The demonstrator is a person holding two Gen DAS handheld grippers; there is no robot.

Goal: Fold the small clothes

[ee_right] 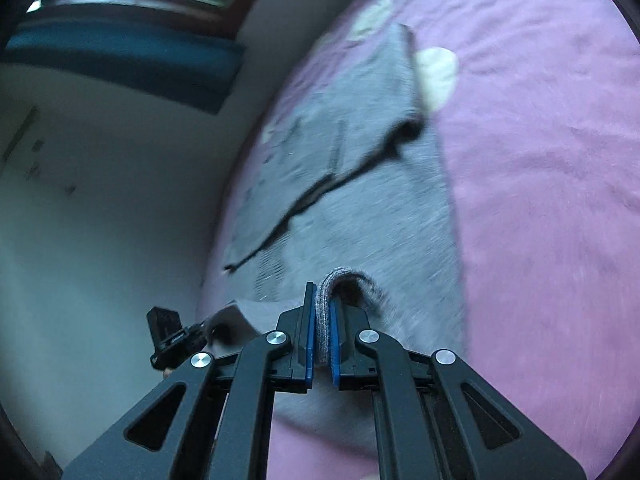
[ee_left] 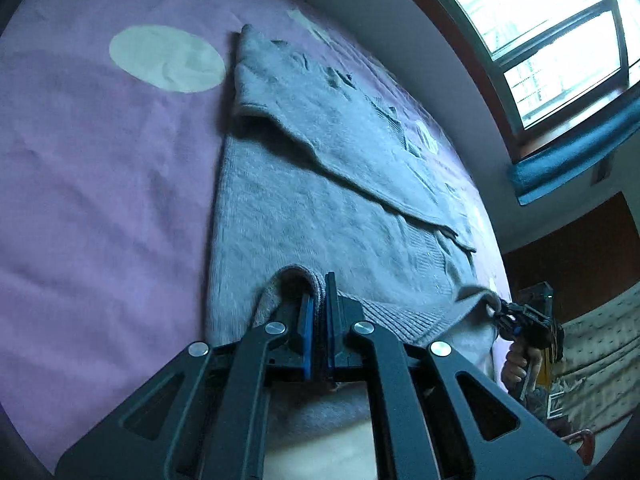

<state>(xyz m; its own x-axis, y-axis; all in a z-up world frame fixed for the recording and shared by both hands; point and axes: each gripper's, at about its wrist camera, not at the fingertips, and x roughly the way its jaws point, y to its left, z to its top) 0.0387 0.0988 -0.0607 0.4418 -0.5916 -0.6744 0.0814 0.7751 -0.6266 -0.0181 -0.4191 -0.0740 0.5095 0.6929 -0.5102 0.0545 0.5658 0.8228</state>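
Note:
A grey knitted sweater point(ee_left: 320, 184) lies spread on a pink bedsheet point(ee_left: 100, 184), one sleeve folded across its body. My left gripper point(ee_left: 318, 300) is shut on a bunched fold of the sweater's near hem, which loops up over its blue pads. The right wrist view shows the same sweater point(ee_right: 372, 216) stretching away, blurred. My right gripper point(ee_right: 323, 312) is shut on another fold of the hem, pinched between its blue pads. Each gripper shows in the other's view at the hem's opposite corner: the right gripper point(ee_left: 496, 310) and the left gripper point(ee_right: 202, 330), with a hand point(ee_left: 516, 368) on the right gripper's grip.
The sheet carries pale round patches point(ee_left: 166, 58), one beside the sweater's far sleeve. A white wall point(ee_right: 100, 200) runs along the bed's far side. A window point(ee_left: 540, 32) with a blue ledge cushion point(ee_left: 576, 152) sits above. A wooden piece of furniture point(ee_left: 568, 268) and patterned cloth point(ee_left: 600, 360) stand beyond the bed.

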